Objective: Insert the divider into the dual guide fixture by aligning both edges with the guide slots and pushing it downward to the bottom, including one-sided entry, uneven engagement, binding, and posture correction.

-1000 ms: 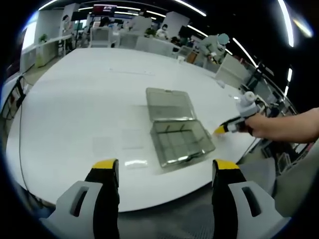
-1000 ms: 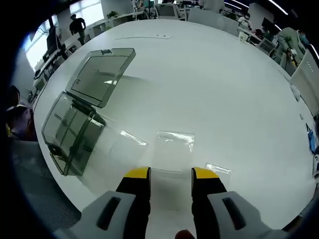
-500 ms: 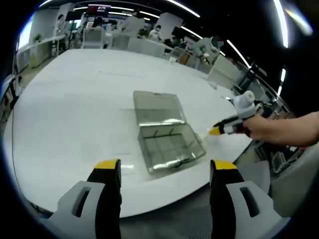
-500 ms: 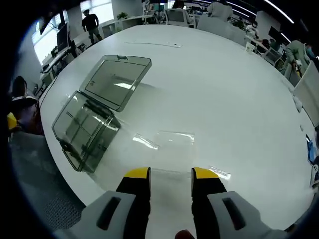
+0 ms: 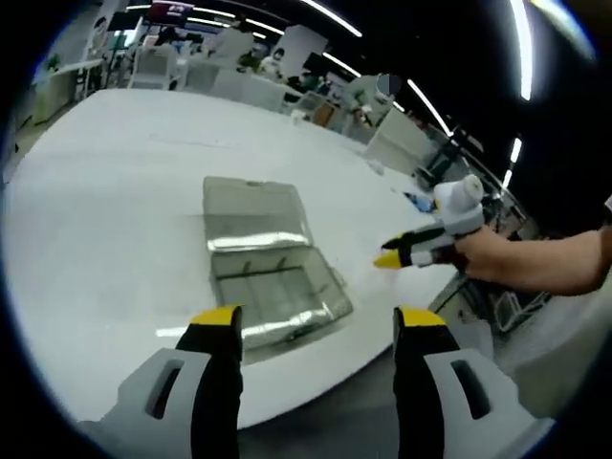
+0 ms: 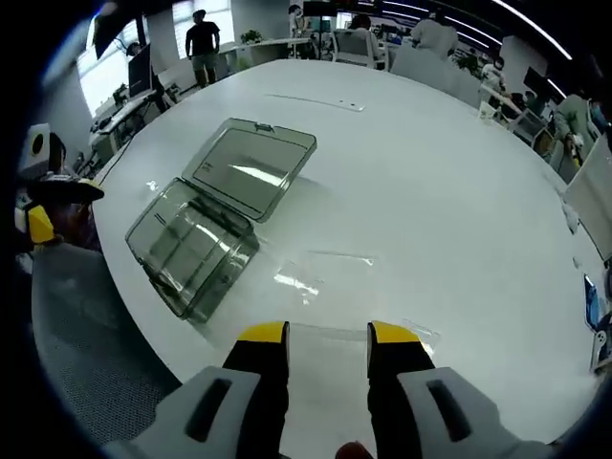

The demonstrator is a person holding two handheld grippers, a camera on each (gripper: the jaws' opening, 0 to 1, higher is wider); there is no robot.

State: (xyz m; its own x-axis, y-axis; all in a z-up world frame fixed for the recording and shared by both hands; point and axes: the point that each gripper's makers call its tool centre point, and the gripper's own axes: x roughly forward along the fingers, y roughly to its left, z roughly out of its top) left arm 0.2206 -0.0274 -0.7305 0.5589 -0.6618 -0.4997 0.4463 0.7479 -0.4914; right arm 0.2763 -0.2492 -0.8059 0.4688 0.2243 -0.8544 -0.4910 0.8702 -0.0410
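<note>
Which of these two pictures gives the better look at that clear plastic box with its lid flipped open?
The right gripper view: the box lies unobstructed, with the open lid and the inner compartments visible. In the left gripper view the box appears darker, its near end close to the left tool.

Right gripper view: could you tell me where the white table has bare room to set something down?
The white table is bare beyond the open smoky transparent plastic box, toward its far edge. It is busier near the right gripper, where clear plastic sheets lie.
</note>
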